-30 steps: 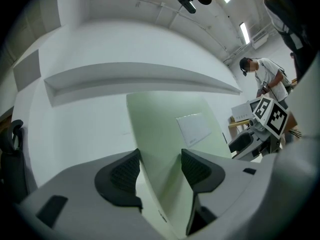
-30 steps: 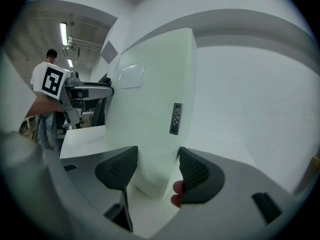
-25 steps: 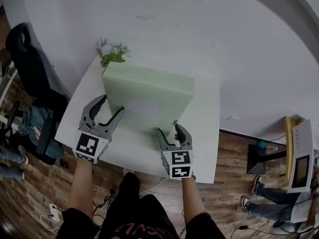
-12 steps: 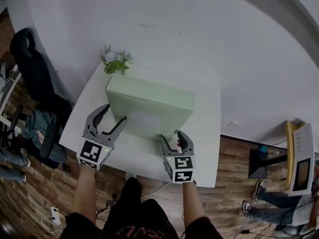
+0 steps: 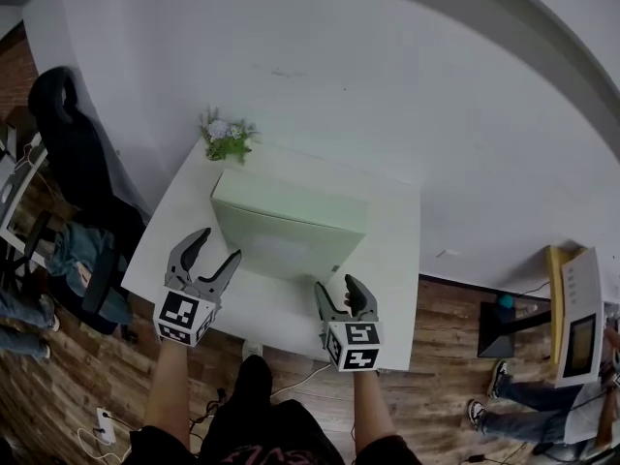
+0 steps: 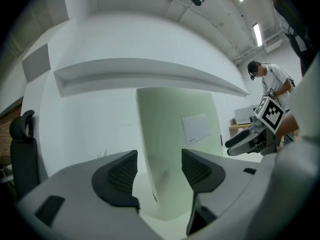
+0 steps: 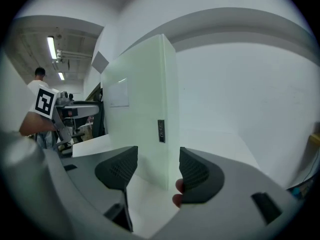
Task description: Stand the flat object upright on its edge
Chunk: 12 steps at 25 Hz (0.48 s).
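A pale green flat box (image 5: 291, 229) stands upright on its long edge on the white table (image 5: 392, 260). My left gripper (image 5: 218, 246) hangs open just short of the box's left end, not touching it. My right gripper (image 5: 334, 285) is open near the box's right front corner, a little apart from it. In the left gripper view the box (image 6: 175, 144) rises beyond the open jaws, with a white label (image 6: 196, 128) on its face. In the right gripper view the box's narrow end (image 7: 170, 114) and a small dark tag (image 7: 160, 130) sit ahead of the open jaws.
A small potted plant (image 5: 228, 136) stands at the table's far left corner, behind the box. A black office chair (image 5: 68, 163) is left of the table. A yellow and white device (image 5: 579, 318) stands on the wood floor at right. A white wall backs the table.
Both grippers have drawn back from the box toward the table's near edge. The box stays upright on its own.
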Each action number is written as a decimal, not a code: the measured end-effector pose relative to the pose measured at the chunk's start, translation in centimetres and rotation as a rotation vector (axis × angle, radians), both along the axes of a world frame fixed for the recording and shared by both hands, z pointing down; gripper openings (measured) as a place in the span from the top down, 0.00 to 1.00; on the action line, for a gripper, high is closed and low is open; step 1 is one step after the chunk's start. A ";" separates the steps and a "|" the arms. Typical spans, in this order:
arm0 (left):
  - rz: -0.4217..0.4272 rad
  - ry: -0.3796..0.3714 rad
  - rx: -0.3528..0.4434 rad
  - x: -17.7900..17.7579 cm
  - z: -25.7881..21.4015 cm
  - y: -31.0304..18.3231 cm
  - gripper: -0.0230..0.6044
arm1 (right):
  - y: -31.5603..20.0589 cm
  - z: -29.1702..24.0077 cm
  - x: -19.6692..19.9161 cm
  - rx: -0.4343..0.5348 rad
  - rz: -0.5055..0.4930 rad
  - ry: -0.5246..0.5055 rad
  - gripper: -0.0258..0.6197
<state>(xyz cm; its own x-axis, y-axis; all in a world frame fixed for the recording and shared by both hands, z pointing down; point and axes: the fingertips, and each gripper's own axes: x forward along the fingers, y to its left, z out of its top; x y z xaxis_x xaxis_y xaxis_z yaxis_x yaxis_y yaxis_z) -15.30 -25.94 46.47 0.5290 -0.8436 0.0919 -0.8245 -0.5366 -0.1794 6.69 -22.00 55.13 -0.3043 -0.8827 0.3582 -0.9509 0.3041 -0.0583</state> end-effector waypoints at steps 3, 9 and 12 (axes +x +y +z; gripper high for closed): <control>-0.031 0.016 -0.013 -0.7 -0.6 1.1 0.52 | 0.9 -0.9 0.1 0.001 0.002 -0.016 0.53; -0.067 0.033 -0.036 -0.8 -1.9 4.7 0.54 | 3.8 -3.7 0.9 0.030 0.040 -0.059 0.68; -0.081 0.048 -0.038 -0.3 -3.1 6.5 0.65 | 5.1 -5.4 1.6 0.042 0.057 -0.072 0.76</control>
<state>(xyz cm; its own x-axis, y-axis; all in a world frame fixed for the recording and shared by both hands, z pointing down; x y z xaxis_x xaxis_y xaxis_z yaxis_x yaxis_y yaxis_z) -15.63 -19.40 43.36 0.4639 -0.8801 0.1009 -0.8725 -0.4736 -0.1199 8.27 -16.90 49.78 -0.2765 -0.9132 0.2993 -0.9605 0.2530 -0.1155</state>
